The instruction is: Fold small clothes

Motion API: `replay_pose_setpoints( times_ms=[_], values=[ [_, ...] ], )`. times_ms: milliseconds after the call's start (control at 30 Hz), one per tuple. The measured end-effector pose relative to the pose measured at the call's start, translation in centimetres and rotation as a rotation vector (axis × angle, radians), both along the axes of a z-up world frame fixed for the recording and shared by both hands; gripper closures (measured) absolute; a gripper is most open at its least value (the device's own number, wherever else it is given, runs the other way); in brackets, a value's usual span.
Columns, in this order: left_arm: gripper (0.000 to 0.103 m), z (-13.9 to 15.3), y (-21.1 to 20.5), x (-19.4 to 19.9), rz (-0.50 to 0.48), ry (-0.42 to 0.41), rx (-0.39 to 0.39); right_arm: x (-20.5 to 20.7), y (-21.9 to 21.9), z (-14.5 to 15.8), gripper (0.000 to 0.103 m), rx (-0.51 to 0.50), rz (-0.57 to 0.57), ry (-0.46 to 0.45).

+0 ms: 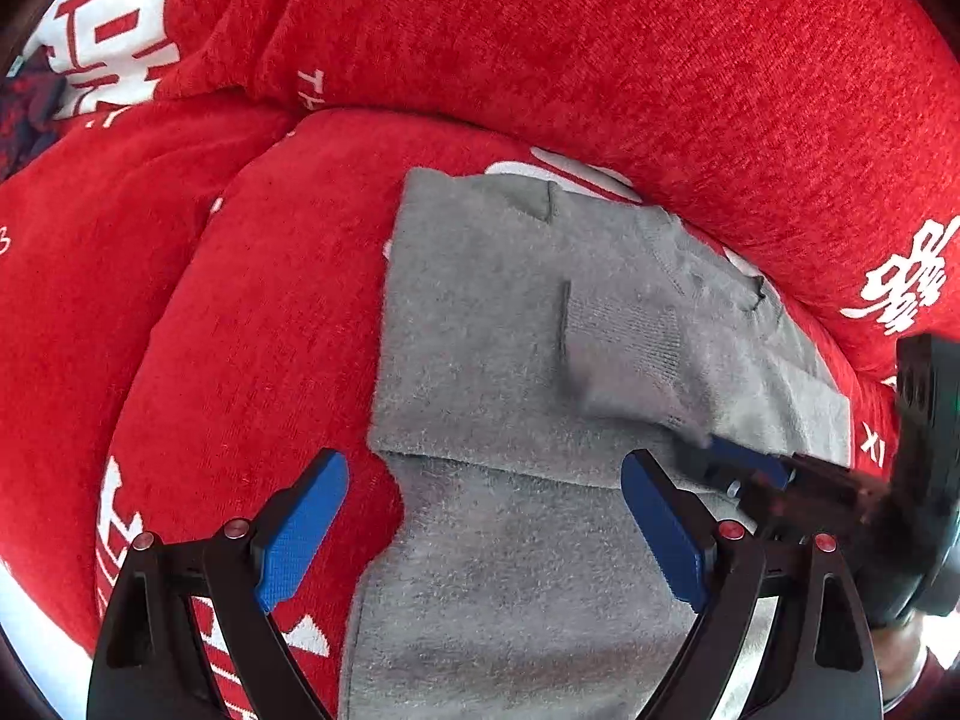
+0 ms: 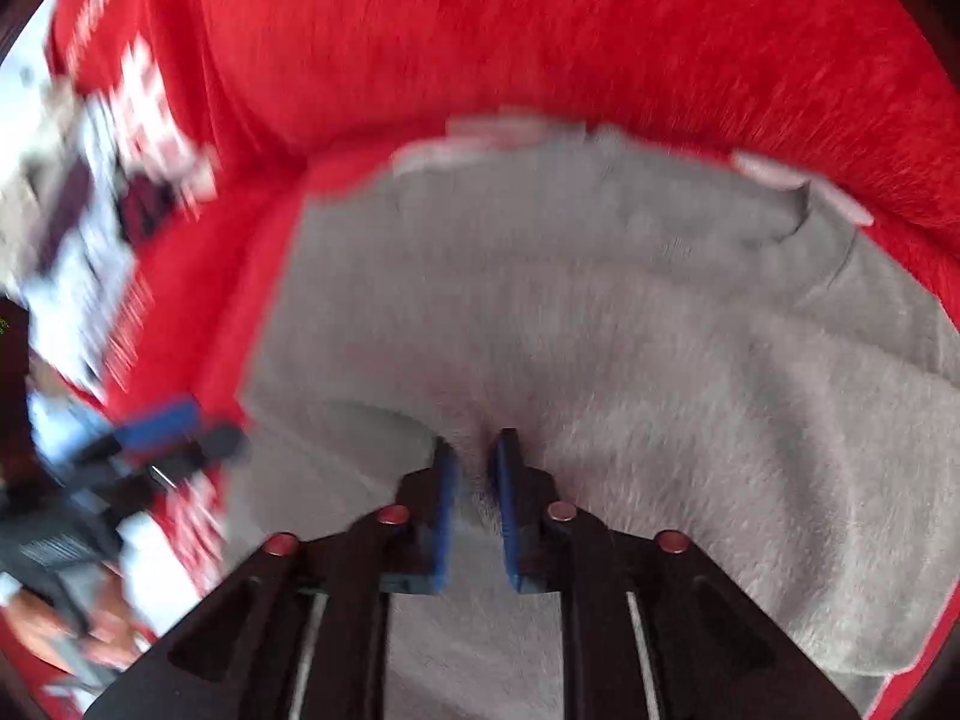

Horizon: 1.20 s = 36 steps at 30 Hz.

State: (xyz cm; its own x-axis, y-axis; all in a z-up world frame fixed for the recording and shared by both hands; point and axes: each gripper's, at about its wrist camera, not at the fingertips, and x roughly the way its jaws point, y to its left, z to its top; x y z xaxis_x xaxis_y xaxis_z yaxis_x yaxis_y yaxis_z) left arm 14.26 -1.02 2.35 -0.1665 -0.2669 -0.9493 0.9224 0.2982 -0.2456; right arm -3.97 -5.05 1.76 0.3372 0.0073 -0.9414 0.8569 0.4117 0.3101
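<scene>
Grey garment lies part-folded on red printed sofa cover. Left claw spread wide above near edge, empty. Right claw narrowly parted over fleece, gripping nothing. Best next: pinch near hem cleanly, fold far, edges aligned.

Grey fuzzy sweater, flat on the red cover, sleeve folded across its middle, ribbed cuff showing. Neckline lies toward the cover's far edge, by the back cushion. Right-wrist view is blurred; same grey knit fills it.
</scene>
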Motion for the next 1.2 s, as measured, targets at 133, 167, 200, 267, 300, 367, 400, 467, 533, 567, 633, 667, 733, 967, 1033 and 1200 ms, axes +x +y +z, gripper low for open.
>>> replay_pose_setpoints(
  times_ms=[133,167,200,267,300,367,400,467,533,567,633,667,733,967,1033,1200],
  values=[
    [0.010,-0.4,-0.8,-1.1,-0.038,0.076,0.006,-2.5,1.1,1.2,0.053,0.018,-0.050,-0.050],
    [0.010,-0.6,-1.3,-1.6,-0.045,0.116,0.008,-3.4,1.2,1.5,0.053,0.030,-0.079,-0.066],
    [0.010,-0.7,-1.5,-2.0,-0.052,0.156,0.012,-5.2,1.4,1.7,0.053,0.050,-0.135,-0.086],
    [0.010,-1.6,-2.6,-3.0,-0.055,0.229,0.027,-8.1,1.7,1.9,0.053,0.076,-0.229,-0.103],
    [0.010,-2.0,-3.1,-3.3,-0.050,0.247,0.037,-10.6,1.9,1.8,0.053,0.098,-0.313,-0.115],
    [0.010,-3.0,-4.1,-4.0,-0.027,0.291,0.052,-13.1,2.5,1.3,0.053,0.127,-0.434,-0.140],
    [0.010,-3.2,-4.5,-4.1,-0.012,0.314,0.054,-15.8,2.9,1.0,0.053,0.153,-0.533,-0.178],
    [0.010,-3.6,-5.4,-4.3,0.029,0.363,0.053,-19.7,3.6,0.3,0.053,0.184,-0.686,-0.235],
    [0.010,-3.9,-6.1,-4.3,0.066,0.388,0.046,-22.8,4.5,-0.2,0.053,0.202,-0.829,-0.298],
    [0.013,-4.0,-6.4,-4.3,0.086,0.390,0.041,-24.3,5.0,-0.6,0.053,0.211,-0.906,-0.336],
    [0.041,-4.1,-6.7,-4.0,0.114,0.383,0.027,-26.5,5.5,-1.3,0.053,0.220,-1.030,-0.405],
    [0.065,-4.2,-7.0,-3.9,0.115,0.389,0.027,-27.2,5.9,-1.7,0.053,0.220,-1.085,-0.441],
    [0.091,-4.2,-7.2,-3.9,0.096,0.370,0.019,-28.5,6.0,-2.3,0.057,0.223,-1.167,-0.500],
    [0.092,-2.6,-5.2,-4.2,-0.024,0.220,-0.022,-29.1,3.1,0.1,0.097,0.127,-0.965,-0.358],
    [0.092,-3.6,-4.5,-4.2,-0.035,0.202,0.015,-29.4,2.8,-0.9,0.097,0.142,-0.914,-0.302],
    [0.092,-3.7,-3.2,-4.0,-0.048,0.185,0.004,-29.6,2.4,-1.6,0.097,0.163,-0.864,-0.283]
  ],
)
